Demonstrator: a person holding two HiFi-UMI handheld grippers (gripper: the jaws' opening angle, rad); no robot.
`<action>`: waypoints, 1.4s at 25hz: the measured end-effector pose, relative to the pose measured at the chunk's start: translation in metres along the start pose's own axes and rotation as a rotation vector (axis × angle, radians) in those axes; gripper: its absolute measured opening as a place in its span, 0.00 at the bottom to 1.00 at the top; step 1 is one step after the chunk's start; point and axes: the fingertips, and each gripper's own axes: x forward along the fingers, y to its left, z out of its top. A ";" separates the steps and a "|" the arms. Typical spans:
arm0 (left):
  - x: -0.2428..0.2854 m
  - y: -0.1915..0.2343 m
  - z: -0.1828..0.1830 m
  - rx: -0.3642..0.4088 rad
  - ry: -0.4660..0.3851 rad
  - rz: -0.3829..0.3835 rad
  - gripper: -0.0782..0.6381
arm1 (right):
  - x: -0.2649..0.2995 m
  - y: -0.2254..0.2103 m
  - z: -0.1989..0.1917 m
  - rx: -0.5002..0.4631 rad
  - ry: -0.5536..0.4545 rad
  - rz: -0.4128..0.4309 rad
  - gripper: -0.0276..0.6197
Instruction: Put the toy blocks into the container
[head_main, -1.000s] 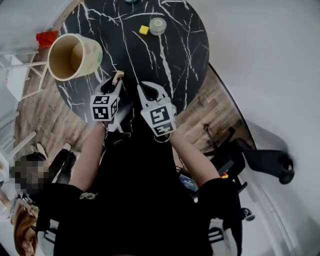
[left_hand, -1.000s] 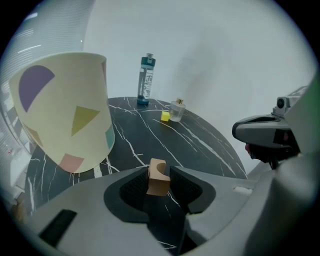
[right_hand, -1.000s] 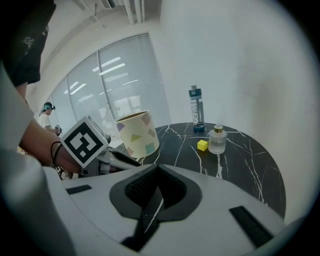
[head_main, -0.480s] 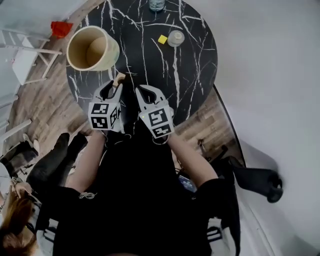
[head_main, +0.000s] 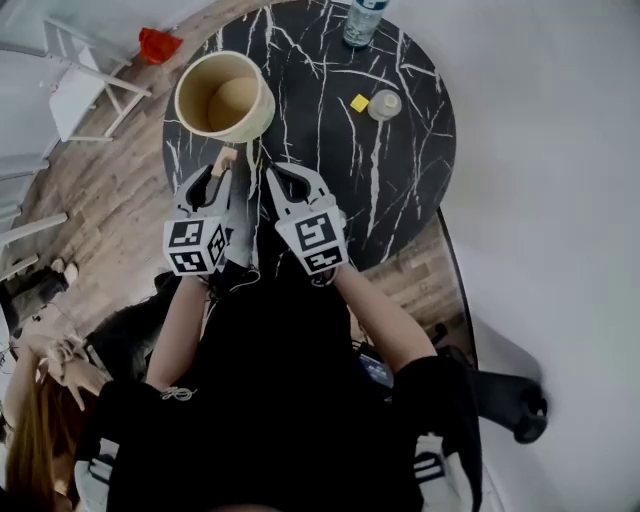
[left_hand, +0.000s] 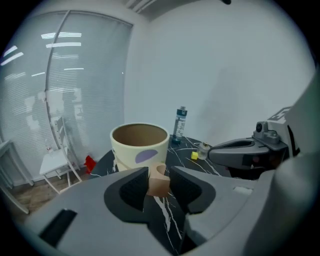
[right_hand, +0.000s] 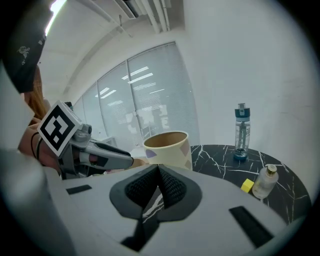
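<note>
Left gripper (head_main: 222, 180) is clamped on a tan wooden block (left_hand: 159, 185) with a round cut-out, pinched at the very jaw tips, block sticking up and forward past them. Right gripper (right_hand: 159, 185) has jaws pressed together, nothing in them, sitting just beside the left one on its right. Beige container (left_hand: 131, 150) with coloured patches stands ahead of the left gripper's tips, mouth open and upright, apart from the block. Yellow block (head_main: 359, 103) lies ahead and off to the right of the right gripper, well apart, just beside a small capped bottle (head_main: 384, 104); water bottle (head_main: 362, 22) farther ahead, all on the round black marble table (head_main: 400, 170). Risks, as a judgement: the tip-only grip looks shallow, so the block could pivot or slip out. Opening short of the rim would bounce it off the wall onto table or floor. Clipping the rim could tip the container. The right gripper, being so close, could bump the left.
</note>
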 end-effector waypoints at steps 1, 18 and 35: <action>-0.006 0.007 0.009 0.001 -0.020 0.016 0.29 | 0.002 0.002 0.006 -0.005 -0.010 0.008 0.04; 0.001 0.038 0.117 0.077 -0.183 -0.008 0.29 | 0.011 -0.016 0.070 -0.021 -0.099 -0.103 0.04; 0.041 0.025 0.113 0.142 -0.092 -0.096 0.30 | -0.009 -0.040 0.059 0.038 -0.086 -0.230 0.04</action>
